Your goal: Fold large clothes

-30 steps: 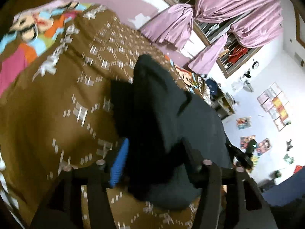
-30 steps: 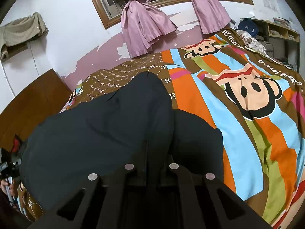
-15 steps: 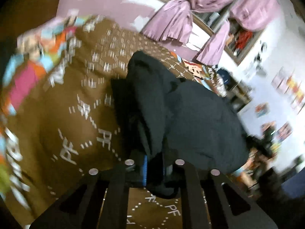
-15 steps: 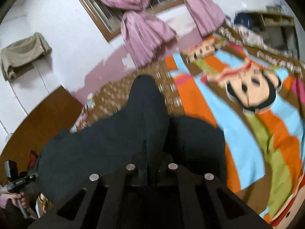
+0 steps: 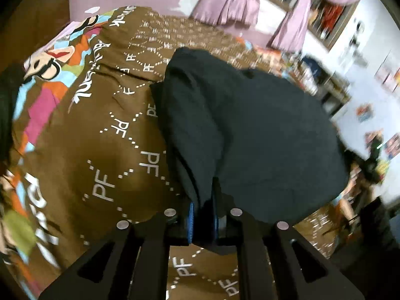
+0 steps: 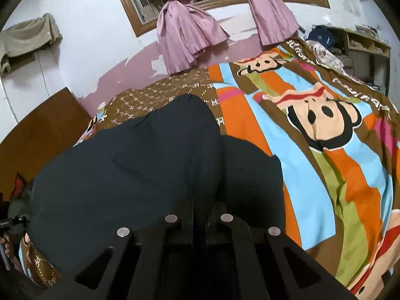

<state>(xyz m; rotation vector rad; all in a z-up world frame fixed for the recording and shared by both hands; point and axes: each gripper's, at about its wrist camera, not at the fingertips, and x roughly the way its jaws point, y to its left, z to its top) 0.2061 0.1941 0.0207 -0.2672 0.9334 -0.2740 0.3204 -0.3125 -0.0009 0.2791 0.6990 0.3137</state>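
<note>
A large dark navy garment [image 5: 250,130] lies bunched on a bed. My left gripper [image 5: 202,212] is shut on one edge of it, the cloth pinched between blue pads [image 5: 190,218] and lifted into a ridge. In the right wrist view the same garment [image 6: 140,175] spreads left and ahead. My right gripper [image 6: 200,215] is shut on a fold of it, and the cloth covers the fingertips.
The bed has a brown "PF" patterned cover [image 5: 105,150] and a bright striped cartoon-monkey print [image 6: 325,130]. A wall with pink curtains [image 6: 185,25] and a window is beyond. A wooden headboard [image 6: 42,130] is at the left. Shelves [image 6: 362,42] stand at the far right.
My left gripper closed on the garment's edge and pulled it up and toward me. The right gripper stays shut on its fold and has shifted only slightly.
</note>
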